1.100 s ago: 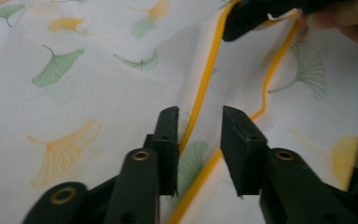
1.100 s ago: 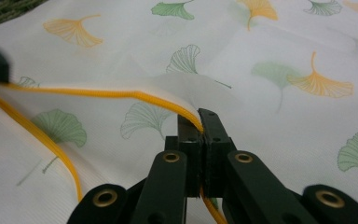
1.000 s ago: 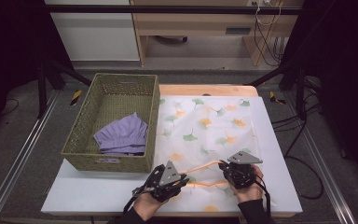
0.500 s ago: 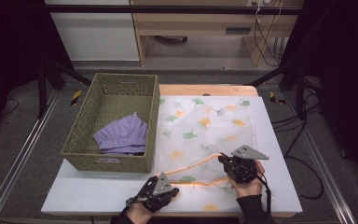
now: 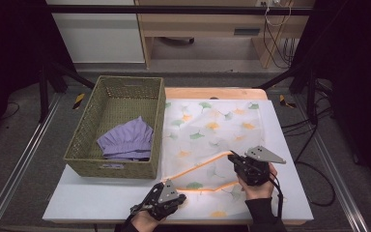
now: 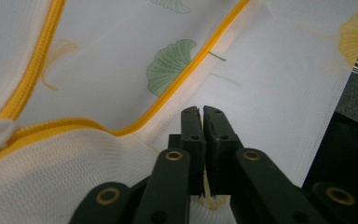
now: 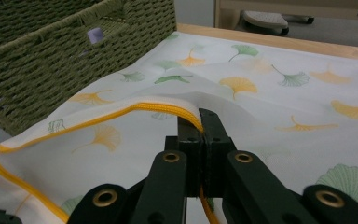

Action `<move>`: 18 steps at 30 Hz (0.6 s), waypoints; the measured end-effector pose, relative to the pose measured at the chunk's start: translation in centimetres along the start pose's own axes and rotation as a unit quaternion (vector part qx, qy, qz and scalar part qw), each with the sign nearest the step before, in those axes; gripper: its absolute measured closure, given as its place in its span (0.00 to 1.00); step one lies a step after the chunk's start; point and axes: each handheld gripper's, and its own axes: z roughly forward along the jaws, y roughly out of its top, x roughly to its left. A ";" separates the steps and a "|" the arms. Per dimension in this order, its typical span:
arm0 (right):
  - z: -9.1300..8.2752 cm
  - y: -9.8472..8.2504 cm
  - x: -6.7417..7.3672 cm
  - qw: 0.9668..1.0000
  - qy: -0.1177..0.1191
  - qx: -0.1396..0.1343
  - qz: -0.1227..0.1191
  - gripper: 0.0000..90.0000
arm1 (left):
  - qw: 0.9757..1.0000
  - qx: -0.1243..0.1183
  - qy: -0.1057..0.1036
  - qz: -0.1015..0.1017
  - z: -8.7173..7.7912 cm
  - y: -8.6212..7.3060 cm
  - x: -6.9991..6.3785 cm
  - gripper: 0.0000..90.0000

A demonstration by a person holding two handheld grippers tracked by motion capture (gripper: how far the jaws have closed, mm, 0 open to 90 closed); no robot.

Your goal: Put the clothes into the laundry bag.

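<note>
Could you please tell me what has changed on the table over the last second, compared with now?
The left gripper slid down towards the table's near edge; its jaws have just been opening slightly, the mesh laundry bag still between them. The right gripper, shut on the bag's orange zipper edge, lifted it, widening the mouth. The wicker basket and purple cloth stayed put.

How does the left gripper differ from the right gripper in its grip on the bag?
The right gripper is shut on the bag's orange zipper edge and holds it lifted; the left gripper pinches plain white mesh beside the zipper, low on the table. In the high view, the left gripper sits nearer the person than the right gripper. Both hold the same bag.
</note>
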 end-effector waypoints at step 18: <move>0.0 -1.0 -0.3 1.000 0.002 0.009 0.007 0.98 | 0.996 -0.083 0.037 -0.007 -5.4 2.9 0.8 0.51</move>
